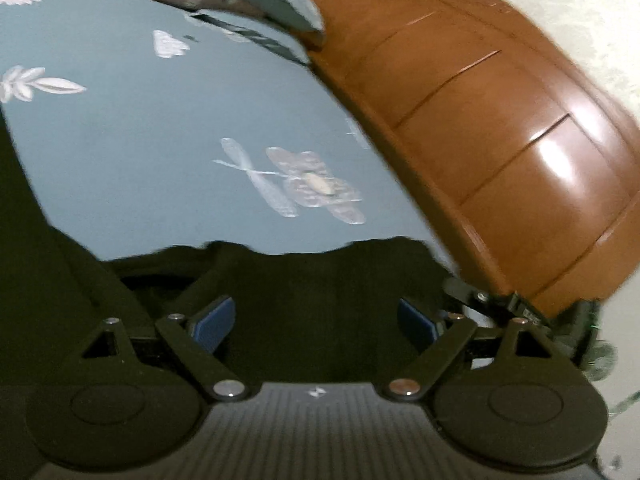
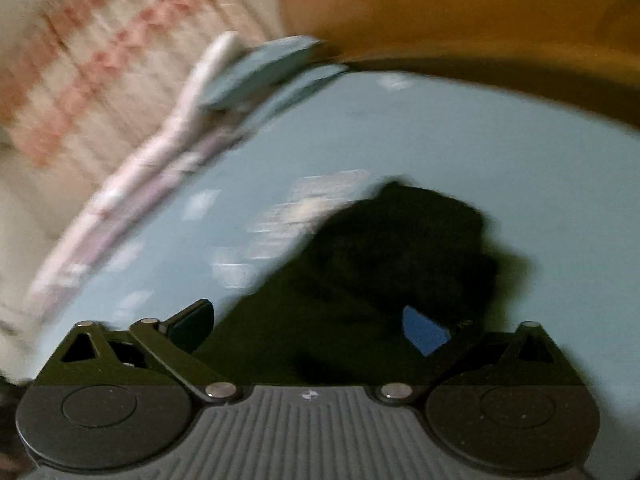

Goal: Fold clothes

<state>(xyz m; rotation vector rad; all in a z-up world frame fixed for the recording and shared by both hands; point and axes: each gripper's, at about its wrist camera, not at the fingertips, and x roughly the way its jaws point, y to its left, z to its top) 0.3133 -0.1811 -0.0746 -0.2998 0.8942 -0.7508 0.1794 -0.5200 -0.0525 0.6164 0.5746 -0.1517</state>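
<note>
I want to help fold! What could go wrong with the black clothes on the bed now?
The right view is very blurred, so the right gripper might grab the black garment in the wrong spot. The garment looks bunched there, so a fold could come out crooked. The left gripper is open over dark cloth close to the wooden bed frame and might bump it.

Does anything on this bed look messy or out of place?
Only the dark garment: it lies rumpled on the blue floral bedsheet, bunched into a lump rather than spread flat. The left gripper and right gripper both stand open over it. The right view is blurred, so finer detail is unclear.
</note>
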